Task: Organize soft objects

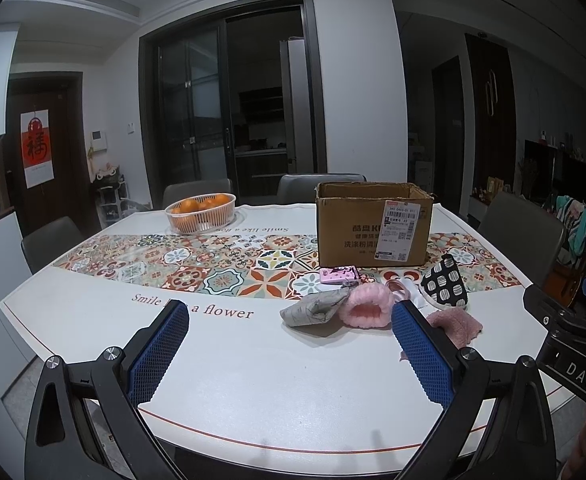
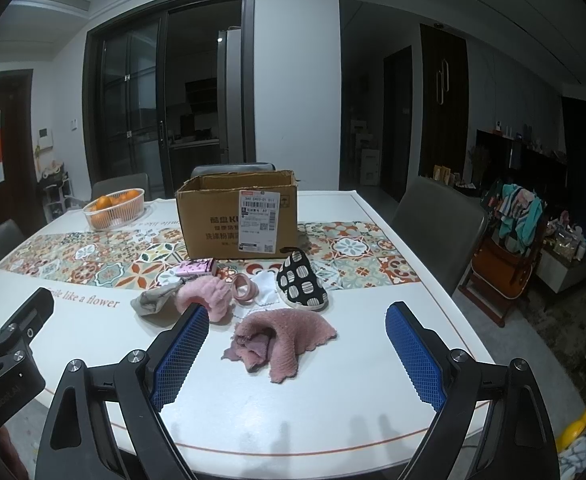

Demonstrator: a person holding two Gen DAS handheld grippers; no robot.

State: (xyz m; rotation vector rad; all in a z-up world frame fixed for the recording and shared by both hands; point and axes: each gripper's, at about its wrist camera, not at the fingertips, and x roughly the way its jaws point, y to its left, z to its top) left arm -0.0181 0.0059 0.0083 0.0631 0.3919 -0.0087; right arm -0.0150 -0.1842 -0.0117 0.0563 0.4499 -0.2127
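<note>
A crumpled pink cloth [image 2: 281,334] lies on the white table just ahead of my right gripper [image 2: 297,320], which is open and empty. Behind it sit a fluffy pink band [image 2: 205,296], a grey pouch [image 2: 153,302], a black-and-white patterned shoe [image 2: 303,280], pink tape rolls [image 2: 245,288] and a small pink box [image 2: 196,268]. An open cardboard box [image 2: 239,216] stands further back. In the left wrist view my left gripper [image 1: 291,318] is open over bare table, with the grey pouch [image 1: 315,307], pink band [image 1: 367,304], shoe [image 1: 445,282] and pink cloth [image 1: 457,324] ahead to the right.
A white basket of oranges [image 1: 201,212] stands at the back left of the table [image 1: 253,380], whose patterned runner [image 1: 213,264] crosses the middle. Grey chairs [image 2: 439,228] surround the table. A cluttered wooden high chair [image 2: 509,248] stands off to the right.
</note>
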